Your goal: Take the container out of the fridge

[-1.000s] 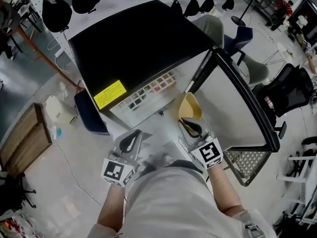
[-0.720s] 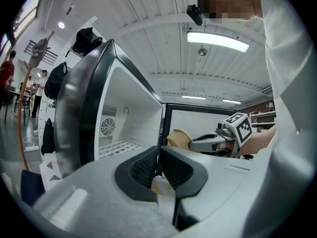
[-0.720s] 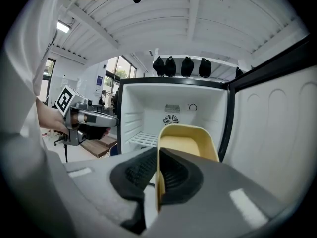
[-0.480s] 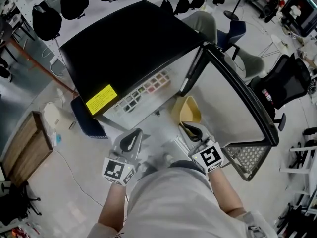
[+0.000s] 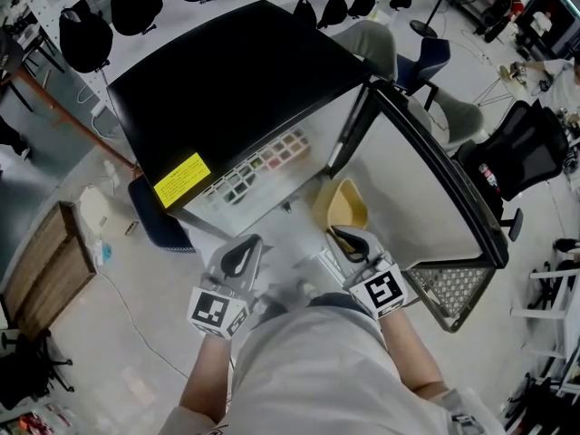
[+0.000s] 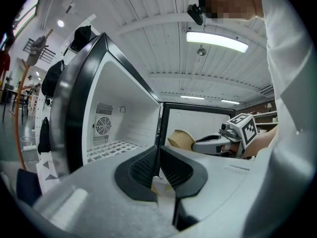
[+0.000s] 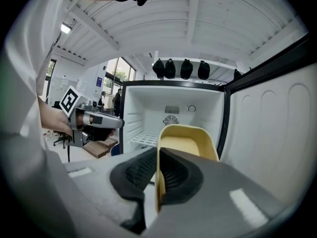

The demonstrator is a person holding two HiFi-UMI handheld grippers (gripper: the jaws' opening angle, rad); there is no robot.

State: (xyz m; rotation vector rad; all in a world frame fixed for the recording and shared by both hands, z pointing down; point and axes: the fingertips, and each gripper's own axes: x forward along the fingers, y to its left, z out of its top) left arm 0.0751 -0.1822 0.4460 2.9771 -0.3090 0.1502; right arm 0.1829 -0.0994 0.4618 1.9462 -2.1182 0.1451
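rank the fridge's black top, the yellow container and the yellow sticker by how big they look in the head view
1. black top, far the largest
2. yellow container and yellow sticker: about alike, container partly behind the right gripper, so unranked

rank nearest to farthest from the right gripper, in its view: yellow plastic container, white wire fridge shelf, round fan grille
1. yellow plastic container, held in the right gripper
2. white wire fridge shelf, lower left inside
3. round fan grille, back wall

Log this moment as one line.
right gripper: shut on yellow container | left gripper: shut, empty | fridge: open
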